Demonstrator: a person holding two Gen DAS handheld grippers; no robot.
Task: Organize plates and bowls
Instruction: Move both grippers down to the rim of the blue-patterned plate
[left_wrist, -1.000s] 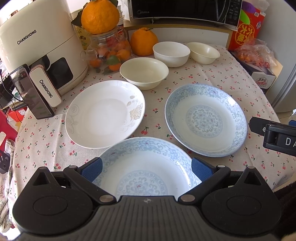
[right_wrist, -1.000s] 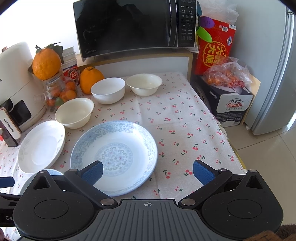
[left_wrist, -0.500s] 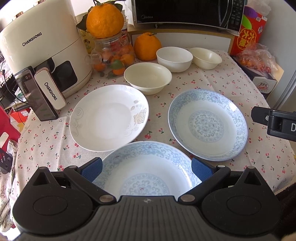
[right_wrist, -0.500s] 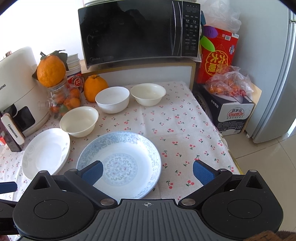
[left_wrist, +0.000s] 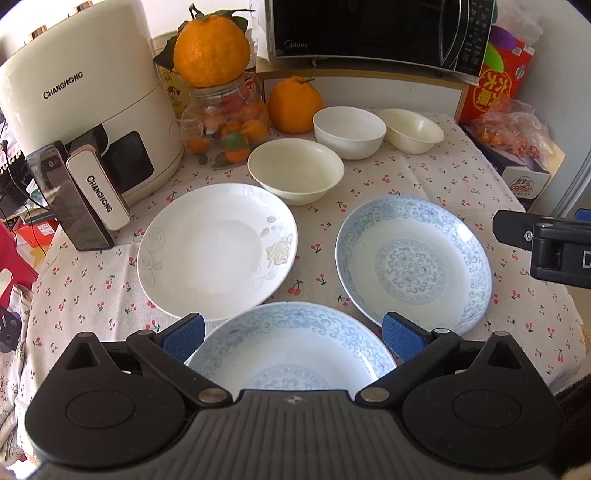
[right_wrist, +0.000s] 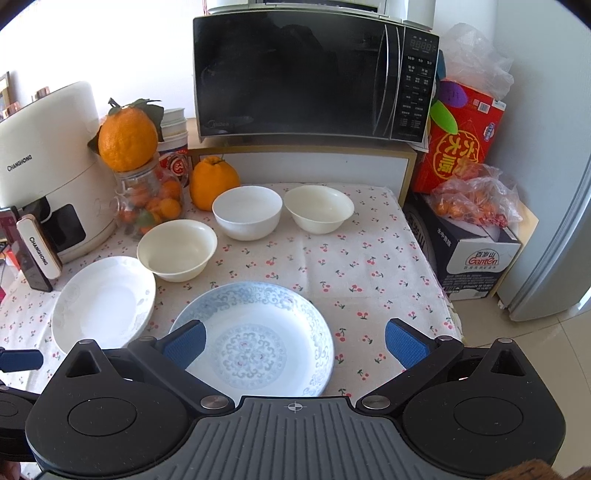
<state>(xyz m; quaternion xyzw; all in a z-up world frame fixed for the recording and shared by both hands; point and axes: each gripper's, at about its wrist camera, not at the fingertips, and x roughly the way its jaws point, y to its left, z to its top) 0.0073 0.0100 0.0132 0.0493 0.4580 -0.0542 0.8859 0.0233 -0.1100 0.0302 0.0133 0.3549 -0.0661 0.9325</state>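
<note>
Three plates lie on the cherry-print tablecloth: a white plate (left_wrist: 218, 251) at the left, a blue-patterned plate (left_wrist: 413, 262) at the right, and a second blue-patterned plate (left_wrist: 291, 347) nearest me. Three white bowls stand behind them: one (left_wrist: 295, 177) in front, two at the back (left_wrist: 349, 131) (left_wrist: 412, 129). My left gripper (left_wrist: 293, 334) is open and empty above the near blue plate. My right gripper (right_wrist: 295, 341) is open and empty above the right blue plate (right_wrist: 255, 339). The white plate (right_wrist: 103, 302) and the bowls (right_wrist: 177, 249) (right_wrist: 247, 210) (right_wrist: 318, 207) show in the right wrist view too.
A cream air fryer (left_wrist: 81, 107) stands at the back left, with a glass jar of fruit (left_wrist: 225, 125) topped by an orange. A loose orange (left_wrist: 295, 105) and a microwave (right_wrist: 314, 74) are behind. Boxes and a bag (right_wrist: 472, 206) stand past the table's right edge (right_wrist: 428, 258).
Both grippers have pulled back and risen, so plates and bowls sit lower in both views and more of the microwave shows. Both stay open. Nothing on the table moved.
</note>
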